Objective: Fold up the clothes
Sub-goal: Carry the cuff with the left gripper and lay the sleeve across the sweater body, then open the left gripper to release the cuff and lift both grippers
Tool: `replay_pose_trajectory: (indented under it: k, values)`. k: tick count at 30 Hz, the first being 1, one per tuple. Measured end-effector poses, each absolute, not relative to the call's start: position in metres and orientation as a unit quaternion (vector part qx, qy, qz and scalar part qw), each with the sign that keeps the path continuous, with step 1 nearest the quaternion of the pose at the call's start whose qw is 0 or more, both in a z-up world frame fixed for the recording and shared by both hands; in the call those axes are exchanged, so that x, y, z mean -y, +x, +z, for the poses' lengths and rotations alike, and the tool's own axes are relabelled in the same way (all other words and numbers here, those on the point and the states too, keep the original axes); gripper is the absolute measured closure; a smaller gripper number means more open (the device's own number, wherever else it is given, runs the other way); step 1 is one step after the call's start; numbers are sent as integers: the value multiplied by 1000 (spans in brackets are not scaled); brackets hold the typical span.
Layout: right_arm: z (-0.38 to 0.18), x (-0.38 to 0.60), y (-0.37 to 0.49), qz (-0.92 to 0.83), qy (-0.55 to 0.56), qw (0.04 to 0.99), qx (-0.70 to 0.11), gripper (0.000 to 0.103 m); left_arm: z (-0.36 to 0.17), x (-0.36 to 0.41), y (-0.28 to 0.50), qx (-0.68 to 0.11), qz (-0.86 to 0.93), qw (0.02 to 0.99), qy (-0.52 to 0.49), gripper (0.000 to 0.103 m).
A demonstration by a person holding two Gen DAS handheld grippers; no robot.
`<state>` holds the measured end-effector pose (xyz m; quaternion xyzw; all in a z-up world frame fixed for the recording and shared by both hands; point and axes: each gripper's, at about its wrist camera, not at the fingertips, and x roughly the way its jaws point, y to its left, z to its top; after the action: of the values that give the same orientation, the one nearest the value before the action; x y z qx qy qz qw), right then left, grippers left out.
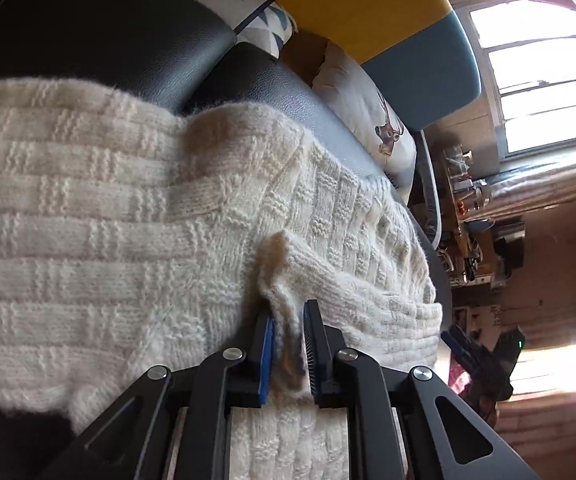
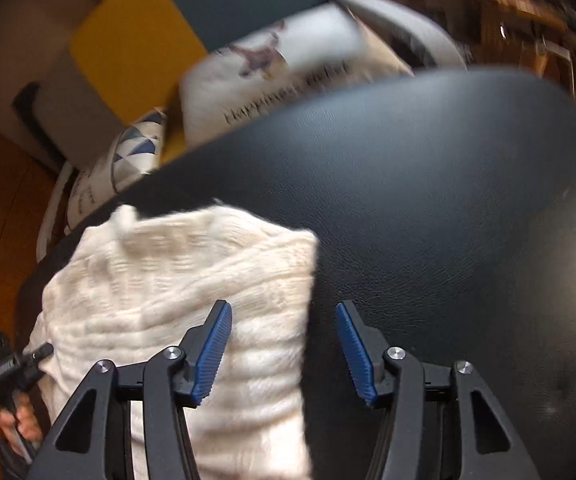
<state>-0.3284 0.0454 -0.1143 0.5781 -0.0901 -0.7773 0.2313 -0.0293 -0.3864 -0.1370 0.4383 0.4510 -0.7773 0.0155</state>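
Two hand-held grippers over one cream knit sweater (image 1: 128,220) lying on a black leather seat (image 2: 428,200). Left hand-held gripper (image 1: 288,344) nearly clenched, a raised pinch of knit between its pads. Right hand-held gripper (image 2: 284,352) released, empty, straddling the sweater's edge. Risk: the loose knit could slide from the left pinch or snag on the ridged pads, undoing the fold; motion blur hints at haste.
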Motion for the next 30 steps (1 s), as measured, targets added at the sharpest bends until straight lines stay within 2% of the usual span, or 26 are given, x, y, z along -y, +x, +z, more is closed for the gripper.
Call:
replay_pose_trajectory:
  k: [1,2,4,8,10,12,15,19,23,25,27,29,30]
  values:
    - [-114,-44,-327,-781,574,230,81,64,-135,384,-31,-438,-785,17,439,89]
    - [-111,-42,-325,-789,567,226,66,85,-132,380,-33,-420,-794,19,438,94]
    - [-105,-37,-321,-804,553,218,36,91,-124,371,-35,-375,-818,24,436,95]
    - [-76,-38,-300,-852,485,195,-12,93,-85,358,-35,-322,-866,8,382,96]
    - [-81,-41,-299,-860,481,167,-31,99,-64,352,-33,-290,-891,2,348,96]
    - [-95,-47,-302,-855,495,153,-25,99,-61,350,-37,-266,-898,12,351,96]
    - [-100,-64,-303,-849,503,159,18,99,-89,358,-49,-254,-877,47,404,96]
    - [-80,-66,-294,-843,490,217,48,92,-119,369,-51,-279,-853,61,436,95]
    - [-65,-27,-277,-831,477,283,-32,86,-121,382,-49,-347,-829,42,437,91]
    - [-72,-1,-270,-825,477,285,-101,86,-119,386,-48,-369,-823,39,430,90]
    - [-88,24,-270,-816,483,271,-166,86,-114,385,-49,-368,-828,42,421,91]
    - [-108,34,-279,-821,485,205,-221,86,-108,379,-54,-348,-838,45,419,91]
    - [-114,30,-286,-828,482,178,-222,86,-104,376,-56,-332,-845,48,416,93]
